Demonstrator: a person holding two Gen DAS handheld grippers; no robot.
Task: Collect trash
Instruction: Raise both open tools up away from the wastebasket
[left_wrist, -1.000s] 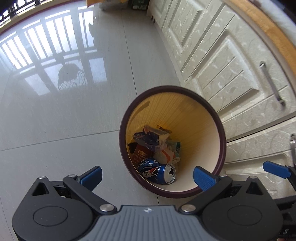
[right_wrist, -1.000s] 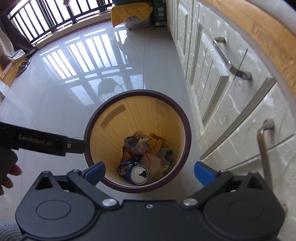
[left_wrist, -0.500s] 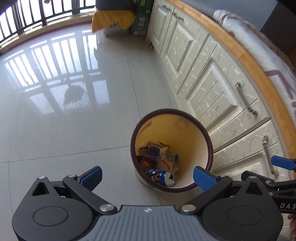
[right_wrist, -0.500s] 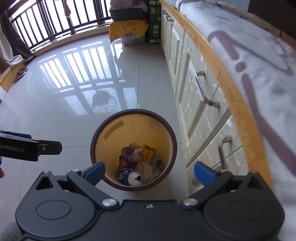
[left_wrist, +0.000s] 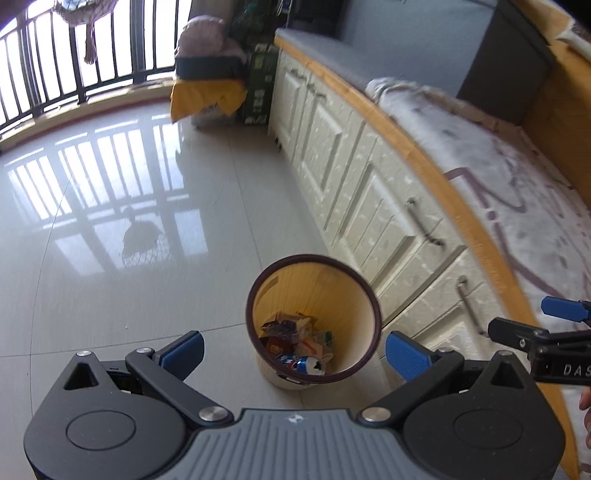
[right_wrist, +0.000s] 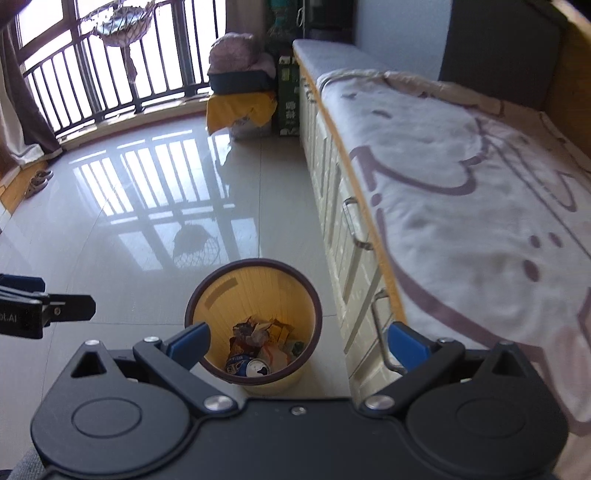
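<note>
1. Left wrist view: the left gripper (left_wrist: 293, 349) hangs high over a round yellow plastic waste bin with a dark maroon rim (left_wrist: 252, 306), jaws spread wide, holding nothing.
2. Below and ahead of both grippers, the bin stands on the glossy tiled floor (left_wrist: 110, 240) beside cream drawer fronts (left_wrist: 354, 192); neither looks nearer.
3. Right gripper (right_wrist: 298, 341) is likewise wide open and empty.
4. Crumpled wrappers (right_wrist: 258, 334) and a blue drinks can (right_wrist: 247, 367) lie inside; no loose trash is visible elsewhere.

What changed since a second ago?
Both hand-held grippers, left and right, rose up and away from the bin, so it looks smaller and the bed shows. Nothing was grabbed or dropped. Both stayed open and empty; the can stayed in the bin.
</note>
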